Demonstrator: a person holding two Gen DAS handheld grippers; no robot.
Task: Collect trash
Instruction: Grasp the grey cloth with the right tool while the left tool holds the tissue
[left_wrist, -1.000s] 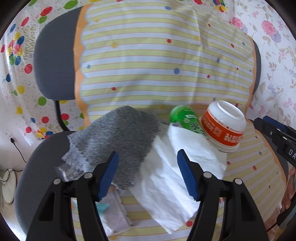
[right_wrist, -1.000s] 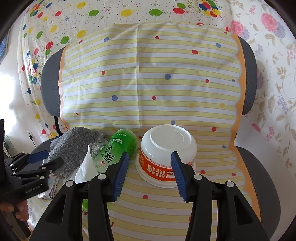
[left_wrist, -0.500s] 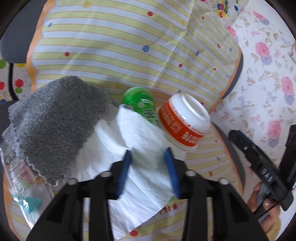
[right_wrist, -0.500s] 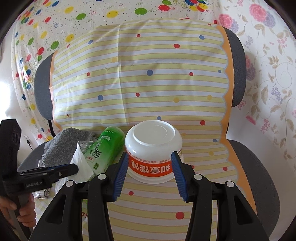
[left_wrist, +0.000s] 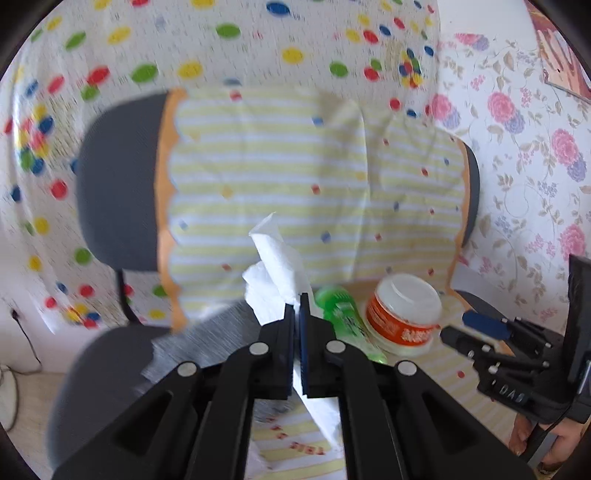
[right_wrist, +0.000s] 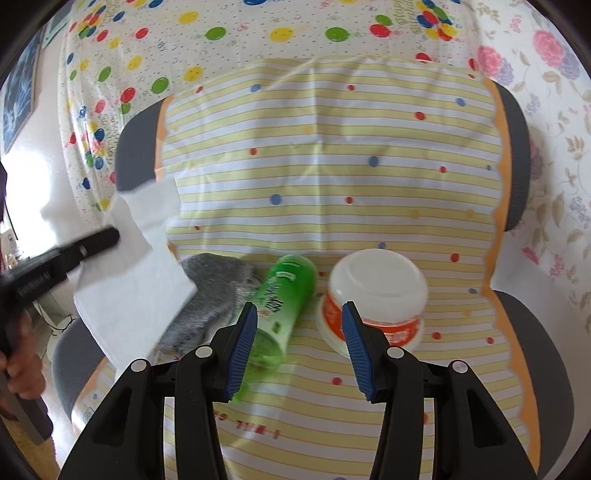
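My left gripper (left_wrist: 297, 301) is shut on a white paper napkin (left_wrist: 280, 266) and holds it lifted above the chair seat; in the right wrist view the napkin (right_wrist: 136, 266) hangs from the left gripper (right_wrist: 110, 236) at the left. A green bottle (right_wrist: 282, 301) lies on its side on the seat. An upside-down white and orange bowl (right_wrist: 375, 299) stands right of it. My right gripper (right_wrist: 299, 314) is open and empty, hovering in front of the bottle and bowl. In the left wrist view the bottle (left_wrist: 343, 321), the bowl (left_wrist: 404, 317) and the right gripper (left_wrist: 476, 328) show at the right.
A grey cloth (right_wrist: 210, 291) lies on the seat left of the bottle. The chair (right_wrist: 517, 155) is grey, covered by a yellow striped sheet (right_wrist: 332, 166). A dotted cloth (right_wrist: 221, 37) hangs behind; floral wallpaper (right_wrist: 554, 92) is at the right.
My left gripper closed on the napkin and lifted it up off the seat to the left. My right gripper pulled back slightly from the bowl and stayed open.
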